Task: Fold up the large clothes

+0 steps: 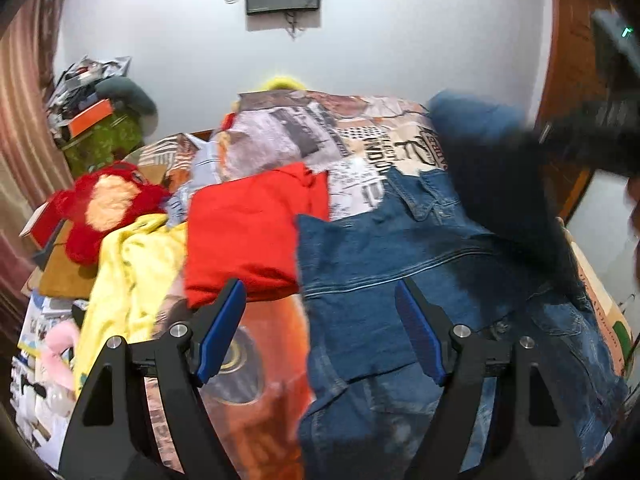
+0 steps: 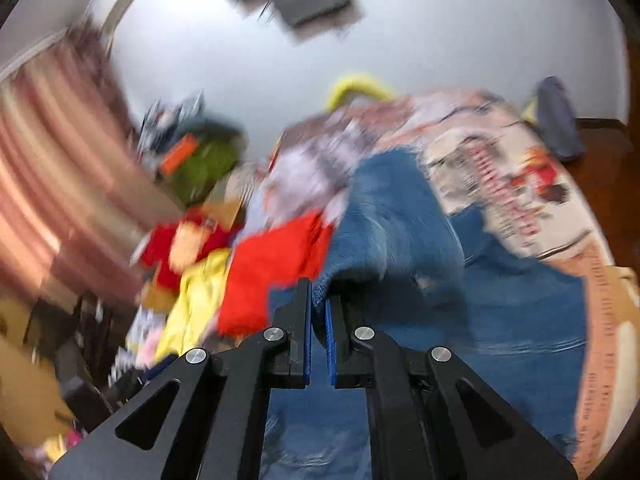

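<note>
The right gripper (image 2: 319, 300) pinches a sleeve (image 2: 384, 232) of the denim jacket (image 1: 420, 248), lifted mid-frame, likely to fold it across. The left gripper (image 1: 320, 312) hangs spread and empty at lower centre, above the jacket's edge on the bed (image 1: 360, 128).

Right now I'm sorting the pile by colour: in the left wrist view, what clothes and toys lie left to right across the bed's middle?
Red plush toy → yellow garment → folded red garment → blue denim jacket.
</note>
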The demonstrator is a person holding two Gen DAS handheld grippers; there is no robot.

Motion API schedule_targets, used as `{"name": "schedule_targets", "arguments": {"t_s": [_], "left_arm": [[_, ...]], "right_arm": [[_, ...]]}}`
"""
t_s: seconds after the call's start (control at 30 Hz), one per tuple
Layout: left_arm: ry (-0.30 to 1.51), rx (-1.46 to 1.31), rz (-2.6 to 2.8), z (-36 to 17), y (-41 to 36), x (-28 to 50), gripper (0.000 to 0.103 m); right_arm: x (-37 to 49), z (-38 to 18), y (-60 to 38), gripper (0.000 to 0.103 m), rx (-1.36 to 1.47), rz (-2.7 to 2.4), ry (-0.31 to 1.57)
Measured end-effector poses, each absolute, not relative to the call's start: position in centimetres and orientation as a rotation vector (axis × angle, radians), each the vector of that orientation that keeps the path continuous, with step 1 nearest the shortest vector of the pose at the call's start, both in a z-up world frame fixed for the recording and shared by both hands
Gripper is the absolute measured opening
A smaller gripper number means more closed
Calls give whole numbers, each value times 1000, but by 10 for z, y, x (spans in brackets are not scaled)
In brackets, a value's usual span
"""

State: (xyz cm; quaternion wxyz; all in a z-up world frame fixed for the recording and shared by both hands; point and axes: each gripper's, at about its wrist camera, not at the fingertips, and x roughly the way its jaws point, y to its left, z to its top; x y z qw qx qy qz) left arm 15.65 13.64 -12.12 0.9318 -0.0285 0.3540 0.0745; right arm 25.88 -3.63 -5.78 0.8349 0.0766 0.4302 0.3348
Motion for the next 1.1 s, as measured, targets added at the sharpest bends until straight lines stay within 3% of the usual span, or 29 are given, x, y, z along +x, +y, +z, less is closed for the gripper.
{"name": "schedule_targets", "arguments": {"t_s": [0.17,0.27,0.43,0.5,0.6,0.87,1.1], "left_arm": [[749,-73,184,-125,155,143,77],[779,-104,184,-133,163,143,77],[822,-168,154,-148,162,149,77],[842,-194,139,-153,159,153,77],[869,-215,125,-160,152,163,77],[872,-197,106,-155,141,188,77],[880,-155,117,-147,154,224,77]], "right_arm": [[240,-134,15,10,57,802,1186],[229,-146,20,10,-15,829,1241],[226,-116,-19,17,-60,760,1128],[232,-100,-40,30,-44,705,1066],[237,-78,-81,42,-12,606,966],[258,-41,-189,43,41,352,843],[273,-36,-246,49,-84,166,828]]}}
